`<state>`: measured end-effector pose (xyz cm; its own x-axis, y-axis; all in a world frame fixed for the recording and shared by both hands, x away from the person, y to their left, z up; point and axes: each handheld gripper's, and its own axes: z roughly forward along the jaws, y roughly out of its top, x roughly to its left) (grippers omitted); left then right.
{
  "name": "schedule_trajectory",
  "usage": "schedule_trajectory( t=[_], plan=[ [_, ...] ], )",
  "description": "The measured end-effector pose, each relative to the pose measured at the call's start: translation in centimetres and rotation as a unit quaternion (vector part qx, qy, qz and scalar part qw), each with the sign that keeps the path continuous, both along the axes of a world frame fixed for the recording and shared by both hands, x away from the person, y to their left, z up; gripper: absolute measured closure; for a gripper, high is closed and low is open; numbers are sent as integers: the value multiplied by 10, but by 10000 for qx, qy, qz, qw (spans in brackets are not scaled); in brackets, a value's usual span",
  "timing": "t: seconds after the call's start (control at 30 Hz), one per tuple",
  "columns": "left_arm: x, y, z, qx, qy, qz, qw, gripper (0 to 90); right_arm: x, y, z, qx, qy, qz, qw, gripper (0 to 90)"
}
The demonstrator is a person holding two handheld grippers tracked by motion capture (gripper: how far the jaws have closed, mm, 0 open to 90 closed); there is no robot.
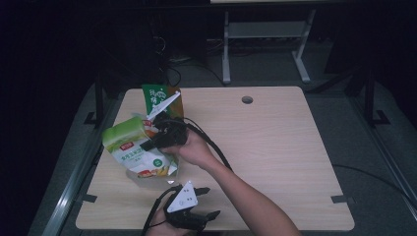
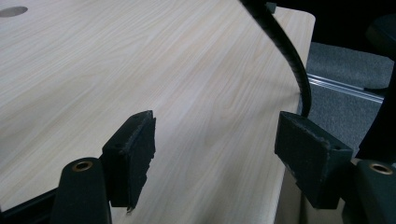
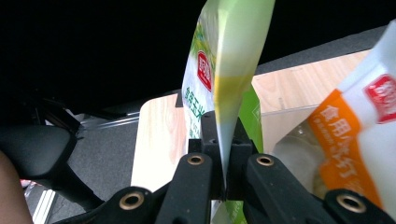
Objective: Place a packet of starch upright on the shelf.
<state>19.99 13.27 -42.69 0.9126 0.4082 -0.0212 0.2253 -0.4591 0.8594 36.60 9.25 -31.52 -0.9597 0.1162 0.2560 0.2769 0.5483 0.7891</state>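
Note:
A green and white snack pouch [image 1: 125,142] stands at the table's left side, tilted. My right gripper [image 1: 148,144] reaches across to it and is shut on its edge. In the right gripper view the two jaws pinch the pouch's thin seam [image 3: 233,46], with the gripper [image 3: 224,154] just below. Right beside it is a white and orange pouch [image 3: 355,140]. My left gripper [image 1: 210,201] rests near the front edge with a grey three-cornered plate on top. Its jaws stand wide apart over bare wood, and nothing is between them [image 2: 215,154].
A dark green pouch [image 1: 156,96] stands behind the held one, near the table's far left edge. A black cable [image 2: 289,51] trails across the wooden table [image 1: 275,147]. A round hole [image 1: 247,100] sits near the far edge. Dark floor and a desk frame lie beyond.

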Motion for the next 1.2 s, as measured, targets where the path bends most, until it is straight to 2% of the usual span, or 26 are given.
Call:
schedule_trajectory(
  t=[0.17, 0.23, 0.3, 0.43, 0.5, 0.6, 0.83, 0.87, 0.97, 1.0, 1.03, 1.07, 1.17, 1.2],
  plan=[
    [0, 0, -1, 62, -26, -48, 10000, 285, 0, 10, -16, 31, 182, 86, 9998, 897],
    [0, 1, -1, 78, -44, -56, 9999, 285, 0, 12, -26, 11, 190, 81, 9998, 896],
    [0, 1, -1, -12, 29, -44, 10000, 285, 2, 11, -34, -46, 209, 33, 9998, 893],
    [1, 1, -1, -11, 48, -28, 10000, 285, 4, 5, -43, -79, 246, -3, 9997, 867],
    [1, 2, -1, -6, 56, -21, 10000, 285, 4, 4, -44, -79, 291, 1, 9995, 860],
    [1, 2, -1, -21, 47, -8, 10000, 285, 3, 3, -47, -223, 211, 41, 9995, 853],
    [1, 4, -1, -13, 32, 3, 10000, 285, 3, -5, -52, -348, 193, 26, 9992, 858],
    [1, 4, -1, -15, 41, 11, 10000, 285, 2, -7, -53, -369, 260, 25, 9990, 856],
    [2, 4, -1, -9, 36, 12, 10000, 285, 2, -14, -61, -546, 284, 27, 9981, 855],
    [3, 3, -2, 1, 36, 10, 10000, 285, 4, -20, -66, -504, 395, 24, 9979, 847],
    [3, 3, -2, 1, 36, 10, 10000, 285, 4, -20, -66, -504, 395, 24, 9979, 847],
    [3, 3, -2, 21, 46, 10, 10000, 284, 4, -25, -68, -473, 495, 11, 9976, 831],
    [4, 3, -2, 29, 58, 18, 10000, 282, 2, -27, -67, -467, 395, -18, 9981, 805],
    [4, 3, -3, 28, 56, 26, 10000, 281, 1, -28, -66, -486, 362, -15, 9982, 760]
  ],
)
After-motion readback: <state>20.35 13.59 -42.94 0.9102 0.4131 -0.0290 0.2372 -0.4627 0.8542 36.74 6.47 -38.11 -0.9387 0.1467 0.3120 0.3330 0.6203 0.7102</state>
